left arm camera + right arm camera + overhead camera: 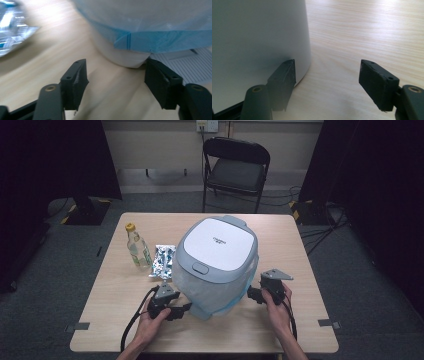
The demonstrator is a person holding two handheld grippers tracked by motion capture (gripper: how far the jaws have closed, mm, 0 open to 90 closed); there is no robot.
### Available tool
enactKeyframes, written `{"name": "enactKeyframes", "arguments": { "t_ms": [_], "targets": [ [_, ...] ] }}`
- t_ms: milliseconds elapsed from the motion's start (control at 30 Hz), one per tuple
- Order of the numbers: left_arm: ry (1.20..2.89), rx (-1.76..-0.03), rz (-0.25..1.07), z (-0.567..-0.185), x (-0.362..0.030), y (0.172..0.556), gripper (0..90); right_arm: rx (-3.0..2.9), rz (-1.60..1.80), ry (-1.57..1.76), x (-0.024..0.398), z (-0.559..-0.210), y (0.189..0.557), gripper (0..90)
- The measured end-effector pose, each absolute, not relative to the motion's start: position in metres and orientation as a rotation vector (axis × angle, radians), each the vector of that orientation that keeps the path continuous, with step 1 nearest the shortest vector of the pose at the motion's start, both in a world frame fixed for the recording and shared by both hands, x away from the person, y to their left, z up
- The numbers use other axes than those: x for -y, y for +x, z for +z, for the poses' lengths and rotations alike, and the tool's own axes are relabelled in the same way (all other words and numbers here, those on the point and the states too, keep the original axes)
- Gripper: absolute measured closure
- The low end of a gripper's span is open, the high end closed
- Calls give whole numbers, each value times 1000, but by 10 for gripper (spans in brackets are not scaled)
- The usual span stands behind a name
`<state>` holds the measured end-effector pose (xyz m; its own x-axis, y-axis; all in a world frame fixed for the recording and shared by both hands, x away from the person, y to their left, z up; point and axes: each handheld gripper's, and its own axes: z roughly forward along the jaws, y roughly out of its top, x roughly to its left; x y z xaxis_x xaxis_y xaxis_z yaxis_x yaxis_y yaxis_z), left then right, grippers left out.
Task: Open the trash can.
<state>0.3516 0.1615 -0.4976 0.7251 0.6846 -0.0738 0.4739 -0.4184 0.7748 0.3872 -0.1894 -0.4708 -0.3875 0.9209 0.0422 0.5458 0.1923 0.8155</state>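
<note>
A white bin with a grey lid [216, 251] stands mid-table, lined with a clear bag that has a blue hem [162, 41]. My left gripper [187, 309] lies low at the bin's front left, jaws open. In the left gripper view the gripper [116, 75] faces the bin's rounded base [125, 58] with nothing pressed between its pads. My right gripper [251, 295] sits at the bin's right side. In the right gripper view it [327, 72] is open over bare wood, with one jaw close beside the bin's white wall [257, 37]; contact cannot be told.
A small clear bottle with a yellow cap [137, 247] stands left of the bin, and a silvery foil packet [162, 261] lies between them. The wooden table [300, 320] ends close behind my hands. A black folding chair [235, 167] stands beyond the far edge.
</note>
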Motion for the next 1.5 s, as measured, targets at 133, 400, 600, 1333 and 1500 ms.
{"name": "enactKeyframes", "arguments": {
  "t_ms": [133,400,600,1333,1500],
  "targets": [
    [2161,-812,328,-498,-148,346,314,-1988,1068,1377,193,-472,388,299],
    [2050,-984,322,-487,-182,355,259,-2008,1088,1374,198,-468,381,226],
    [2006,-1057,382,-476,-193,377,265,-2028,1073,1391,193,-469,367,235],
    [1967,-1006,387,-444,-161,406,573,-2048,1173,1298,200,-453,380,377],
    [1973,-965,294,-444,-158,389,474,-1990,1108,1339,197,-449,395,489]
  ]
}}
